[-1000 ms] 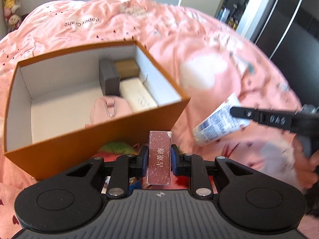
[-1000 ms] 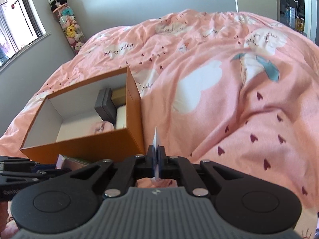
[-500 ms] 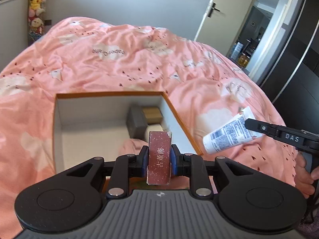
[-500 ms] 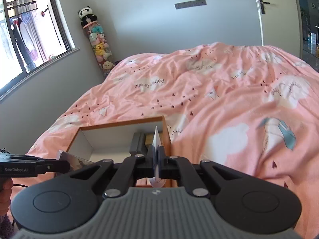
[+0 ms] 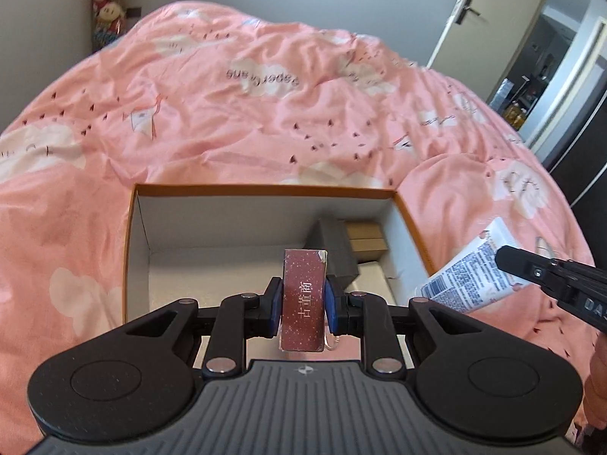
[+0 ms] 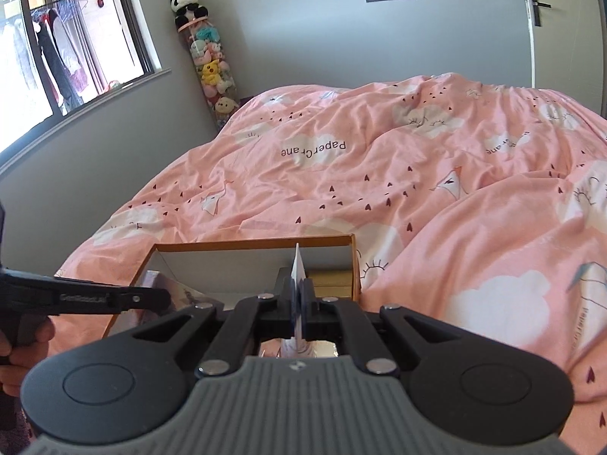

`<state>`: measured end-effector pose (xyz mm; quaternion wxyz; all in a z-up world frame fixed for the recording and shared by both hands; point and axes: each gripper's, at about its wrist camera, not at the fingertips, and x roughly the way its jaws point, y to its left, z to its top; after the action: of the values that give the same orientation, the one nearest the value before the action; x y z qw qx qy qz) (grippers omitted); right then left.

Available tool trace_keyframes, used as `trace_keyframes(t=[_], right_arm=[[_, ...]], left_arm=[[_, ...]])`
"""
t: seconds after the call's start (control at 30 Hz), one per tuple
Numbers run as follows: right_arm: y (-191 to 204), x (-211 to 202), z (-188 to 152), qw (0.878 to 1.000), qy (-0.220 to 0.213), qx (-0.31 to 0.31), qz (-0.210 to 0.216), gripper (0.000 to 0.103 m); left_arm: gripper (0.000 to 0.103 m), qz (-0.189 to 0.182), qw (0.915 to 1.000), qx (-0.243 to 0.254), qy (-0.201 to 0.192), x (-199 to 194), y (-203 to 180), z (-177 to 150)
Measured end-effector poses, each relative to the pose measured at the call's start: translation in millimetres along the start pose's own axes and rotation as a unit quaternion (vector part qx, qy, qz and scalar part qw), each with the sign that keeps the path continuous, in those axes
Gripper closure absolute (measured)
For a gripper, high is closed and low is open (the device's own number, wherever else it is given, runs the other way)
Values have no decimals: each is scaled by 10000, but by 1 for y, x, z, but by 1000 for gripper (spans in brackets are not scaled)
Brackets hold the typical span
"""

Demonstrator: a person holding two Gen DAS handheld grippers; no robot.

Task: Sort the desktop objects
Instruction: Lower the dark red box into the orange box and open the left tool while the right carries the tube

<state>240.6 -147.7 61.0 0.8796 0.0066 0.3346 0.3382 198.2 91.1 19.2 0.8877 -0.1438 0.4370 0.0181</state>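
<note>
An open orange box point(image 5: 261, 190) with white inner walls sits on a bed covered by a pink quilt point(image 5: 235, 121), and everything else can be placed from that box.

The left gripper point(image 5: 303, 299) hangs above the box's near edge, its blue-padded fingers point(image 5: 274, 301) clamped on the two sides of a small dark red box point(image 5: 303, 295) with light characters printed down its face. The red box stands upright in the grip, over the open space inside the orange box.

Inside the orange box, against its right wall, are a dark grey block point(image 5: 334, 242), a brown cardboard packet point(image 5: 366, 239) behind it in the far right corner, and a white packet point(image 5: 373, 278) nearer to the front.

The right gripper point(image 6: 298, 299) is just outside the orange box's right wall and pinches the flat crimped end of a white tube point(image 5: 470, 269) printed with small text; the fingers are pressed tight together on it. The tube is held in the air above the quilt, beside that right wall.

Beyond the box, in the far corner of the room, a tall column of soft toys point(image 6: 208, 60) stands near a window point(image 6: 68, 38).
</note>
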Motion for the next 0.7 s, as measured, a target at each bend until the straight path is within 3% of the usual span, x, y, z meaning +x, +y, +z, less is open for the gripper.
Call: trace_keyframes(t=[0.37, 0.7], right_arm=[[-2, 58, 17, 9995, 107, -242, -198, 101], [-6, 76, 14, 9988, 179, -385, -249, 101]], left_arm=[[77, 208, 9989, -158, 388, 75, 9, 28], [77, 154, 9978, -186, 624, 113, 3, 42]])
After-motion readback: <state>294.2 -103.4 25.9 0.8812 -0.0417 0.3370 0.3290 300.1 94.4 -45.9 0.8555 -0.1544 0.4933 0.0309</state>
